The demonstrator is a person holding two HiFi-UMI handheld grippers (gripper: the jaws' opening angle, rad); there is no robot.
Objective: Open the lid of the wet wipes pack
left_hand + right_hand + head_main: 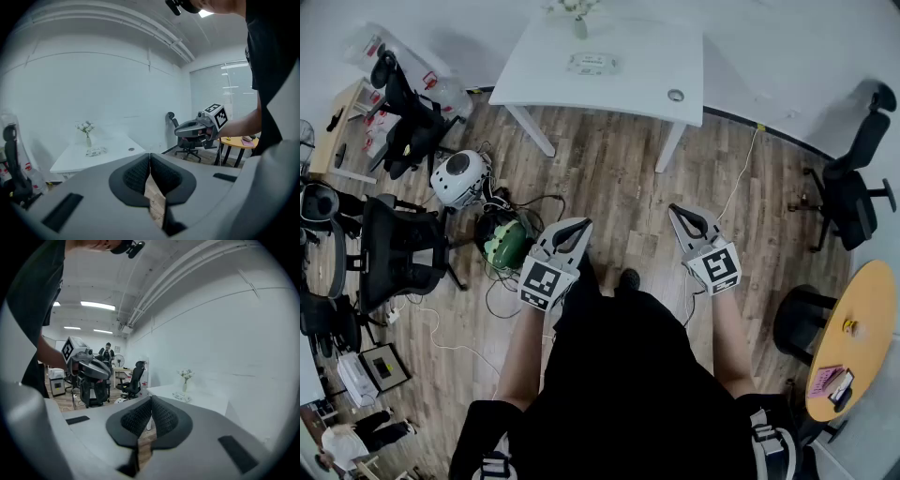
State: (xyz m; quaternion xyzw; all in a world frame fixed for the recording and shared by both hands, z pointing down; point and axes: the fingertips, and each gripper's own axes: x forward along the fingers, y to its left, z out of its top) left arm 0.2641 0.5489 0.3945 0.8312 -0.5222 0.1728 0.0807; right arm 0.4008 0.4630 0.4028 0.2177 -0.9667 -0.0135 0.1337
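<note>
The wet wipes pack (592,64) lies flat on the white table (647,56) at the far side of the room, beside a small vase of flowers (579,21). It also shows small in the left gripper view, pack (96,151), and in the right gripper view, pack (181,396). My left gripper (580,225) and right gripper (676,210) hover over the wood floor, well short of the table, each pointing toward it. Both have their jaws pressed together with nothing between them.
Office chairs (398,248) and a pile of gear with cables (502,239) crowd the floor at left. Another black chair (848,187) stands at right, near a round yellow table (853,342). A person stands far back in the right gripper view (108,352).
</note>
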